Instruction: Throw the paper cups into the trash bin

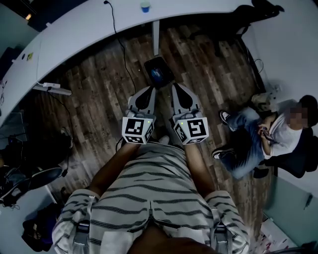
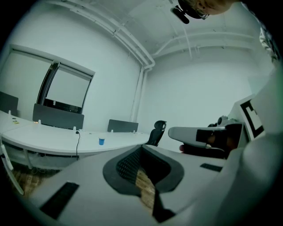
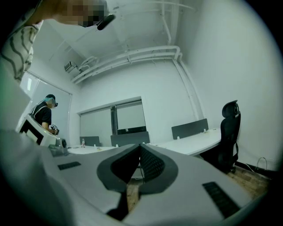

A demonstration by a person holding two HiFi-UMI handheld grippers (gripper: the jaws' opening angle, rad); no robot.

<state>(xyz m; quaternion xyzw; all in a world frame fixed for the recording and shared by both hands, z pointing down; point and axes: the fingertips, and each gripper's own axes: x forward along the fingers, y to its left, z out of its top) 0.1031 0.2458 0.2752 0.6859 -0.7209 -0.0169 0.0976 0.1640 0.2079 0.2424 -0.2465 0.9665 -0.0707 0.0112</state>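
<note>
Presently: left gripper jaws clenched, empty; right gripper same; blue cup on white desk.

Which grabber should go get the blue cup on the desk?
Probably left. The cup sits a bit toward the left gripper side, and only that gripper's view shows it. The right gripper is equally far; both are shut and empty.

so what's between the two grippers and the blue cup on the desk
Head view: wood floor with a dark lit-screen device lying on it, then the white desk leg; the blue cup sits beyond on the desk top.
</note>
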